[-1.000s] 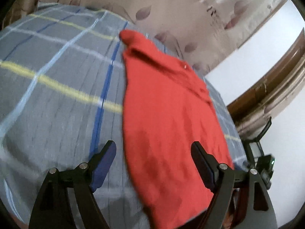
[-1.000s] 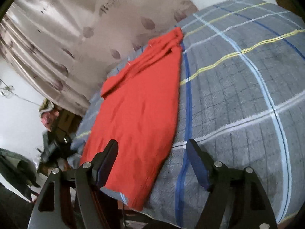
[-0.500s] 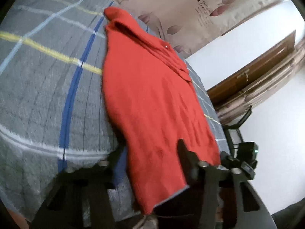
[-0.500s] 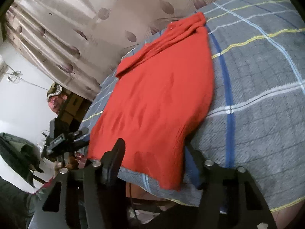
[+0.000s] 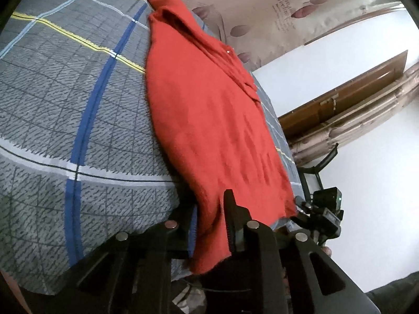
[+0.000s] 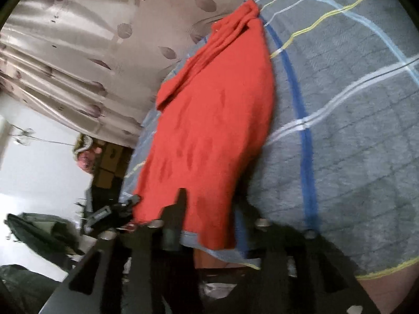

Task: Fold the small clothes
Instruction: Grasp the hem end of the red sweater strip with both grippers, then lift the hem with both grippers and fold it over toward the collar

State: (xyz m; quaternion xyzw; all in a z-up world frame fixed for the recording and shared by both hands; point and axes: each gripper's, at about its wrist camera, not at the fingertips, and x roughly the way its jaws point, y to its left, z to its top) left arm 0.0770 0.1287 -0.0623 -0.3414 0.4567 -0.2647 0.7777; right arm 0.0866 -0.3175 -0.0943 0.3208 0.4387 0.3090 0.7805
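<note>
A red knit garment (image 5: 209,120) lies lengthwise on a grey plaid bedsheet (image 5: 65,104), its collar end far away and its hem hanging over the near bed edge. My left gripper (image 5: 209,222) is shut on the hem's left corner. In the right wrist view the same garment (image 6: 214,120) runs away from me. My right gripper (image 6: 209,222) has its fingers closed around the hem's right corner, the right finger partly hidden behind cloth.
A beige leaf-print curtain (image 5: 288,7) hangs behind the bed. A wooden door frame (image 5: 353,99) and white wall are at the right. Cluttered items and a dark jacket (image 6: 39,233) sit beside the bed in the right wrist view.
Both grippers moved down to the bed's near edge and their fingers closed from wide open onto the garment's hem corners.
</note>
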